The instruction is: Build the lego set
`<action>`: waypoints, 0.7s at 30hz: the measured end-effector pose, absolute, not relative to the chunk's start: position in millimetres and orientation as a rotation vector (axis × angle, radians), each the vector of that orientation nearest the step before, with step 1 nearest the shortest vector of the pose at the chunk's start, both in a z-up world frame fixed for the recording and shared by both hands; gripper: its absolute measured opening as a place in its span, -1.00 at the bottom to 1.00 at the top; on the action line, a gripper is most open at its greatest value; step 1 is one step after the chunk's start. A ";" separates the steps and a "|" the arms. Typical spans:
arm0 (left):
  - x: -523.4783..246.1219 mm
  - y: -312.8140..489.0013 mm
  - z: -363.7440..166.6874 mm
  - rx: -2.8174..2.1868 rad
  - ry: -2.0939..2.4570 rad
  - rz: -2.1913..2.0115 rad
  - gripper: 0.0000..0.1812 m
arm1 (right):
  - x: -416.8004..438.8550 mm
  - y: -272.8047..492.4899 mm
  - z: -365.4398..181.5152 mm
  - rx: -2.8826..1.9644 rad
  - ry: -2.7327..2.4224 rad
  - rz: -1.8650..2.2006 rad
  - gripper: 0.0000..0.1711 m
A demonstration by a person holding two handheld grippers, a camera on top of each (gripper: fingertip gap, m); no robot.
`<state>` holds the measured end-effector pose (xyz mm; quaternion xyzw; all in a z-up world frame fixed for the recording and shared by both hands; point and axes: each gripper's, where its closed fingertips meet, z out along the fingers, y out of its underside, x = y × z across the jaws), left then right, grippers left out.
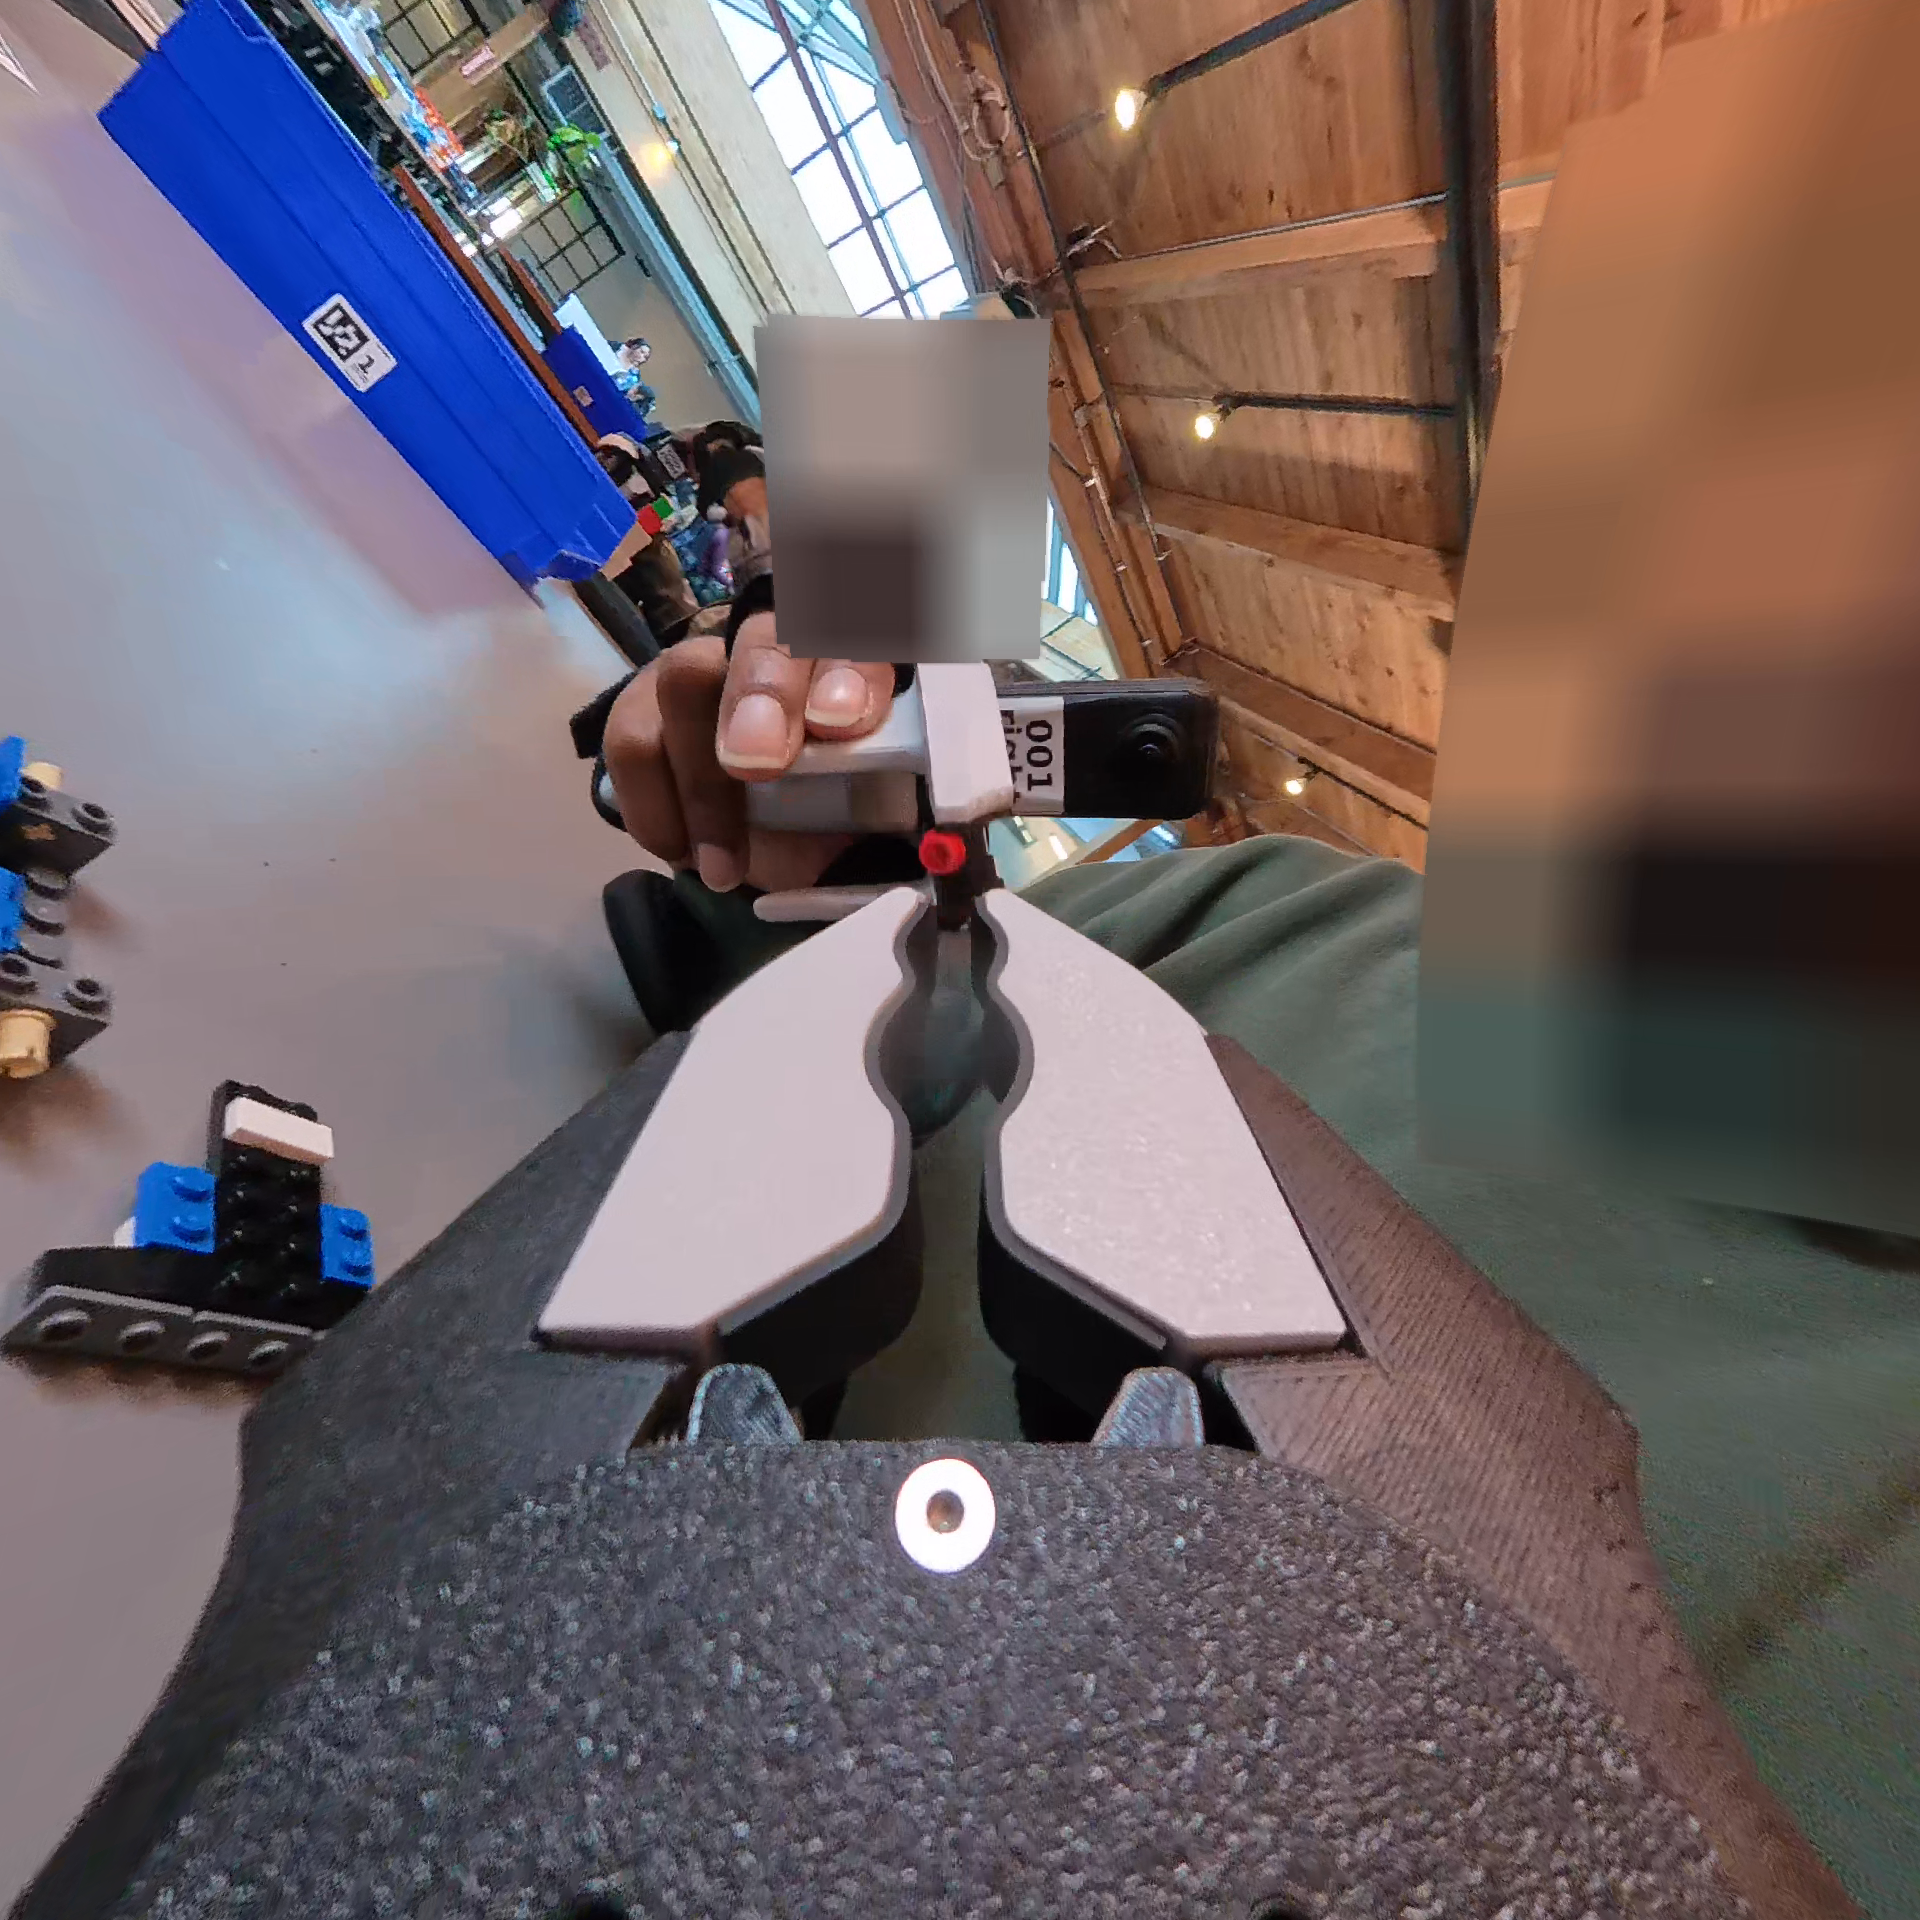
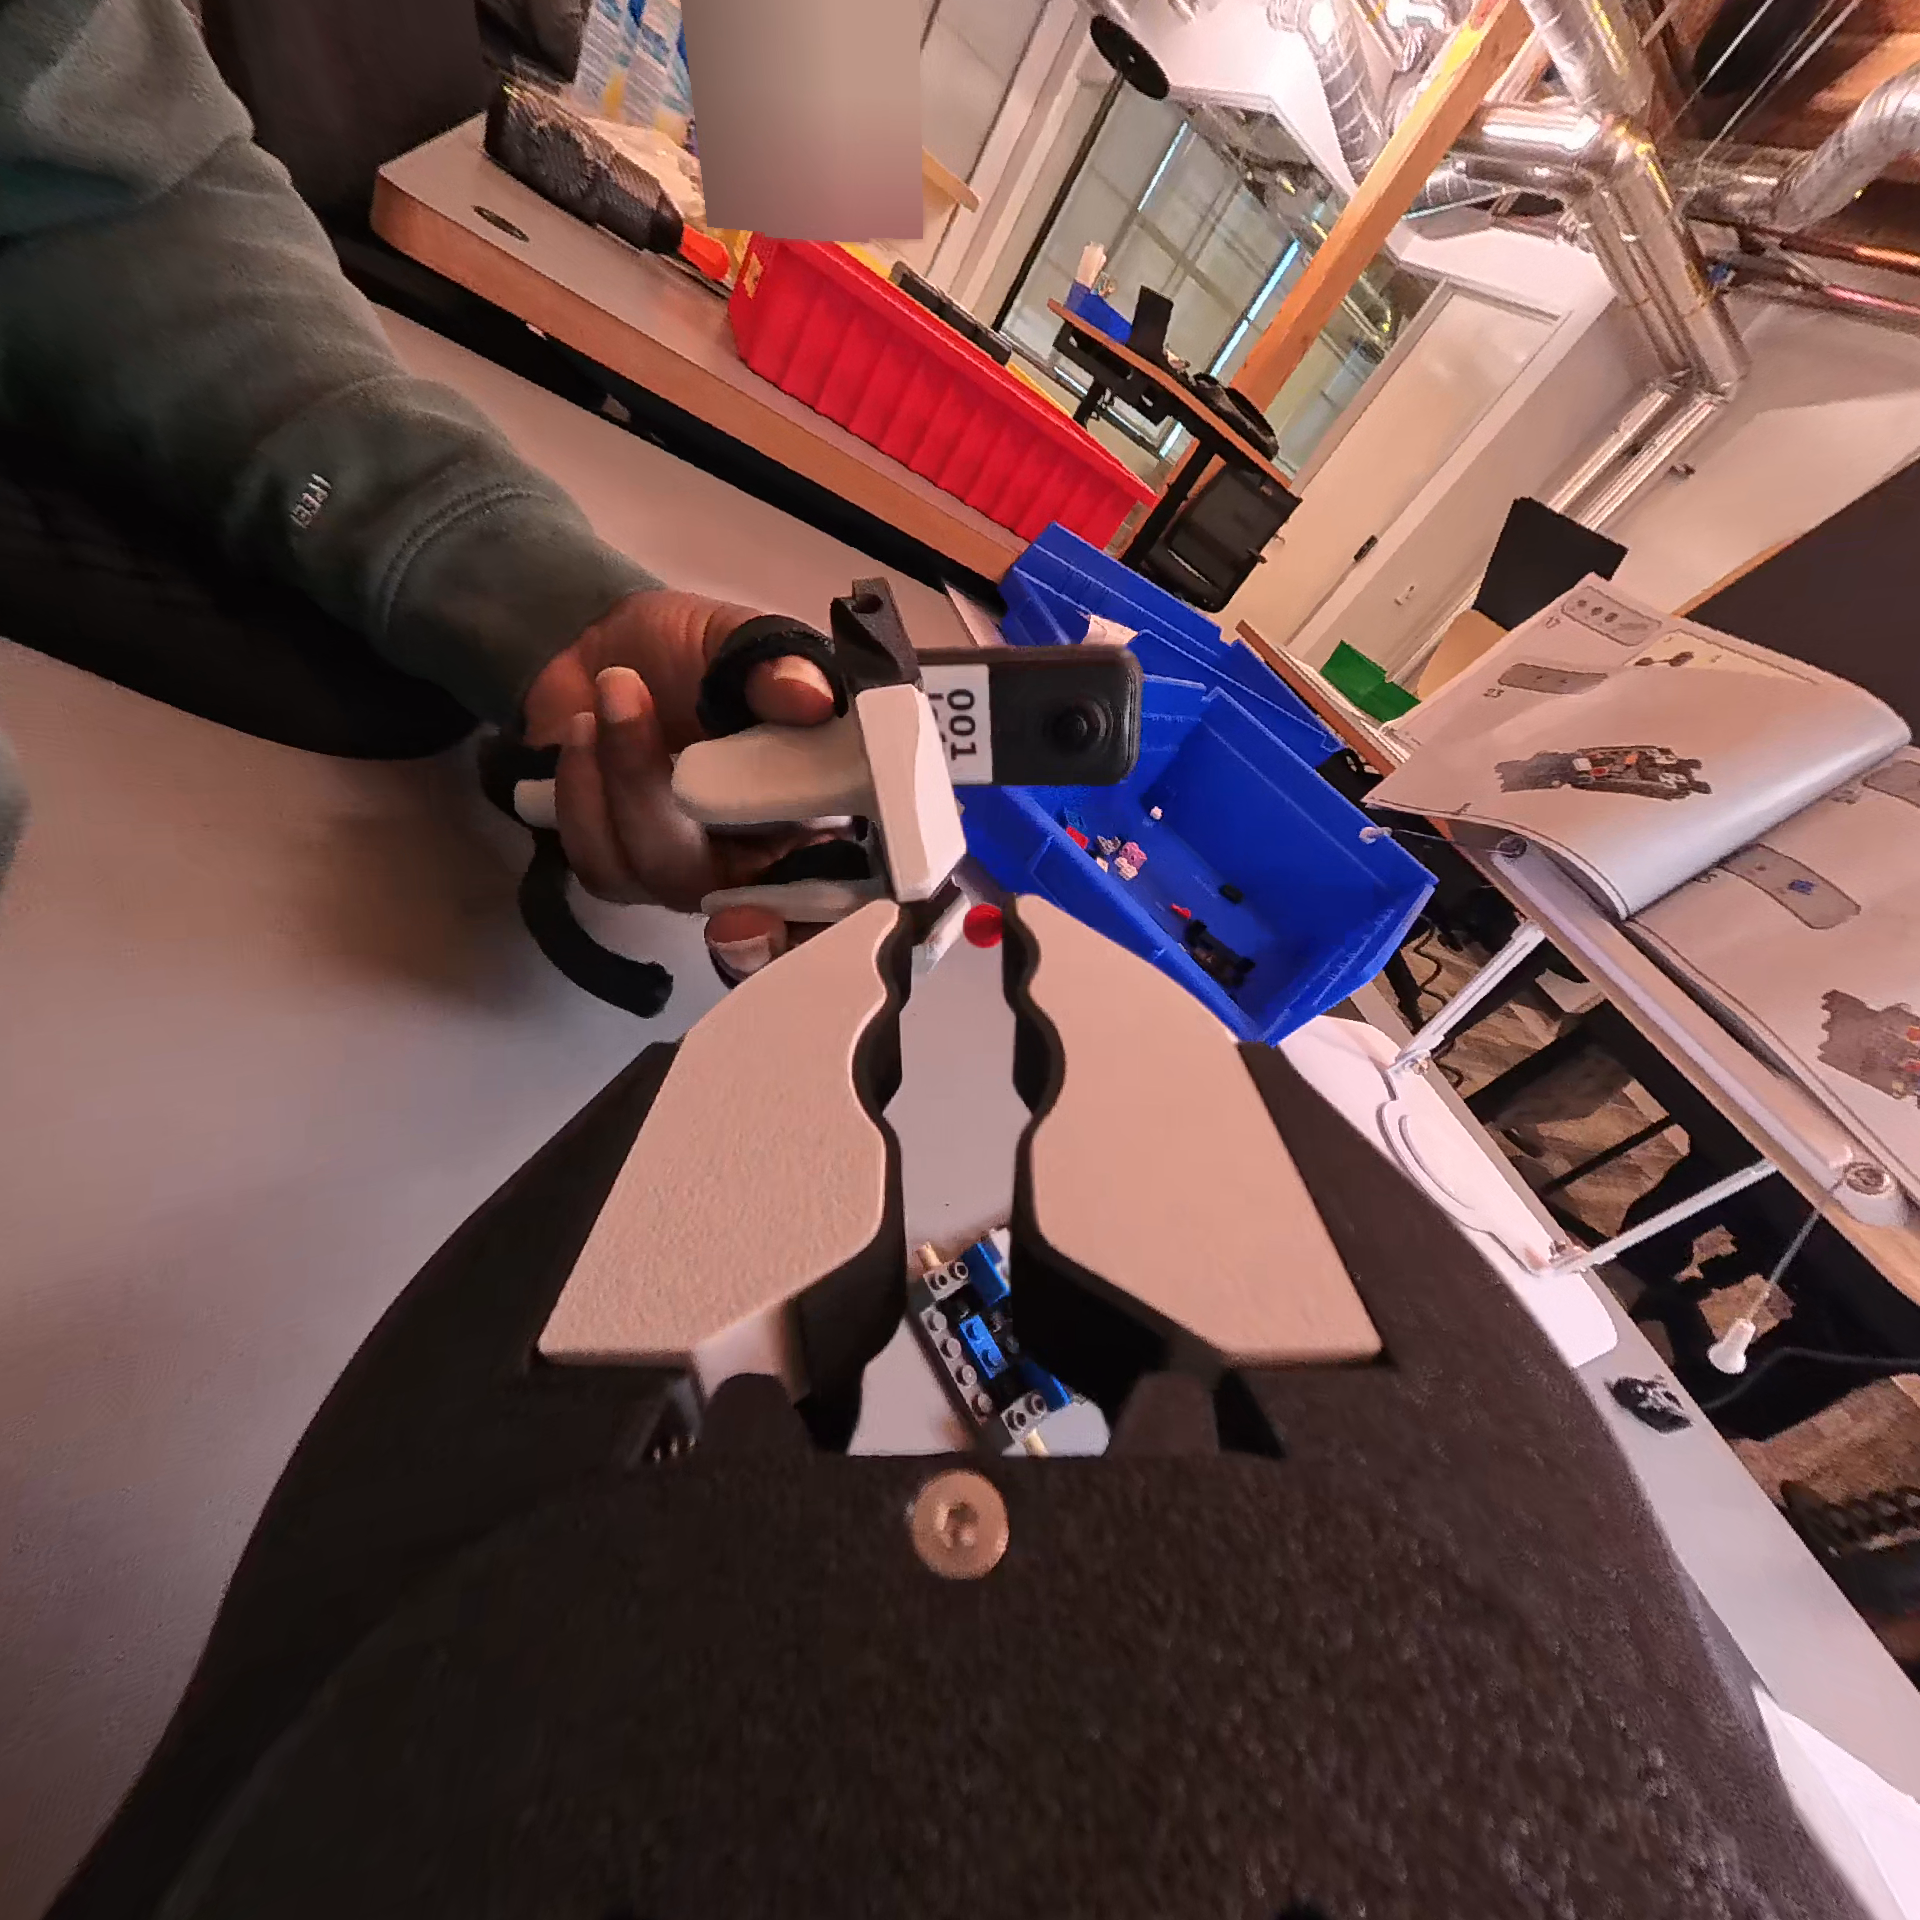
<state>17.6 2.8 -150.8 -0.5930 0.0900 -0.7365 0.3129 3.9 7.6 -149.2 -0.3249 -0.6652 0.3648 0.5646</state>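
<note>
One printed label [image 1: 1039, 753] is borne by each gripper. The left gripper's [image 1: 951, 914] jaws are drawn nearly together at one red stud [image 1: 940, 852]; whether it is pinched cannot be told. The right gripper's [image 2: 956, 935] jaws are spread. Two brick models [image 1: 208, 1257] are laid on the table [image 1: 312, 727].

Both wrist cameras look closely along their own jaws, facing each other, sharing the red stud [image 1: 941, 852].
</note>
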 end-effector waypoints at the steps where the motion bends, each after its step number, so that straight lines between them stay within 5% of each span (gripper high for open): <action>1: 17.5 3.1 -151.7 -1.577 0.257 -1.908 -0.94 | 3.8 8.5 -149.8 -0.771 -1.565 0.858 -0.79; 21: 17.5 3.5 -145.9 -1.552 0.273 -1.881 -0.93 | 2.9 0.8 -151.6 -0.775 -1.580 0.913 -0.84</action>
